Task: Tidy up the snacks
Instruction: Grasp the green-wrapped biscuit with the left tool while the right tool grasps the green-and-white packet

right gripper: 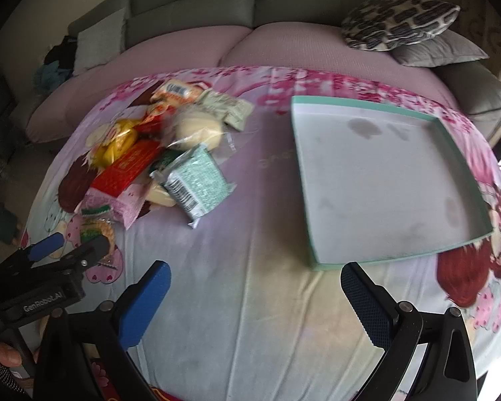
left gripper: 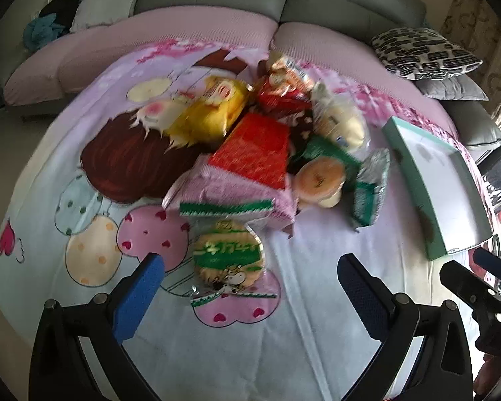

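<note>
A heap of wrapped snacks lies on a cartoon-print cloth: a yellow bag (left gripper: pixel 213 110), a red pack (left gripper: pixel 254 148), a pink pack (left gripper: pixel 230 193), a green-wrapped cake (left gripper: pixel 320 172) and a silver-green packet (right gripper: pixel 197 180). A round green-labelled cookie pack (left gripper: pixel 228 257) lies closest, just ahead of my open left gripper (left gripper: pixel 248 274). A shallow mint-green box (right gripper: pixel 320 200) with nothing in it sits to the right. My right gripper (right gripper: pixel 255 280) hovers open over bare cloth in front of the box, holding nothing.
A grey sofa with pink seat covers (right gripper: pixel 284 46) runs behind the cloth. Patterned and grey cushions (right gripper: pixel 400 20) rest at the back right. The cloth (right gripper: pixel 250 300) is bare between the heap and the box. A person's fingers (right gripper: pixel 6 354) show at the lower left.
</note>
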Available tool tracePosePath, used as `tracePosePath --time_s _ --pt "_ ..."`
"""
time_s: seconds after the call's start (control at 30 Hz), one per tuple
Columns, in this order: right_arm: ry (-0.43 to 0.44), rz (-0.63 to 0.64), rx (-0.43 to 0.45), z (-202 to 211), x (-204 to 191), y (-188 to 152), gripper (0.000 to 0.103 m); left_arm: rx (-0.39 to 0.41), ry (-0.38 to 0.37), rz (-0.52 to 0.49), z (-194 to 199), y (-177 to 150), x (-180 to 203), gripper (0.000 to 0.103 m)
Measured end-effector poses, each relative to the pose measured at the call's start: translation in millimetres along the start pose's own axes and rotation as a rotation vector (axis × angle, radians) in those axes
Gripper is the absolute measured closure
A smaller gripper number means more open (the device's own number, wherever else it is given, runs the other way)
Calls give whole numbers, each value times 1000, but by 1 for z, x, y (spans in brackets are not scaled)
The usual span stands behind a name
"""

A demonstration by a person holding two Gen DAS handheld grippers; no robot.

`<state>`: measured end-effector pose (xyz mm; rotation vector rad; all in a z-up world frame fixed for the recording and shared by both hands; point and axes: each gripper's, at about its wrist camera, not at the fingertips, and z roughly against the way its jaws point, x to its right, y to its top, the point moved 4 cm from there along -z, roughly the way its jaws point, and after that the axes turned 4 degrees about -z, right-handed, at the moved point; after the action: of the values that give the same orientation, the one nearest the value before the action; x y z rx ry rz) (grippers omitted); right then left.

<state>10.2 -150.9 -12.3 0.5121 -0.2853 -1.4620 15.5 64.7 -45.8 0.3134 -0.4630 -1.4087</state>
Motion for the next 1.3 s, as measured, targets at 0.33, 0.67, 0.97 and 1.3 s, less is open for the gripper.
tracePosePath --time_s 0.33,0.67,0.97,1.3 --pt "54 48 -9 -28 -19 11 0 -53 7 20 -26 -1 -7 20" --pt "107 141 25 -61 -38 40 8 -62 3 29 -34 2 -11 51" --pt "106 202 46 -82 -49 54 27 -60 -2 5 -37 7 -7 52" --pt "115 189 50 -84 -54 54 50 -51 -3 -10 -31 8 -3 52"
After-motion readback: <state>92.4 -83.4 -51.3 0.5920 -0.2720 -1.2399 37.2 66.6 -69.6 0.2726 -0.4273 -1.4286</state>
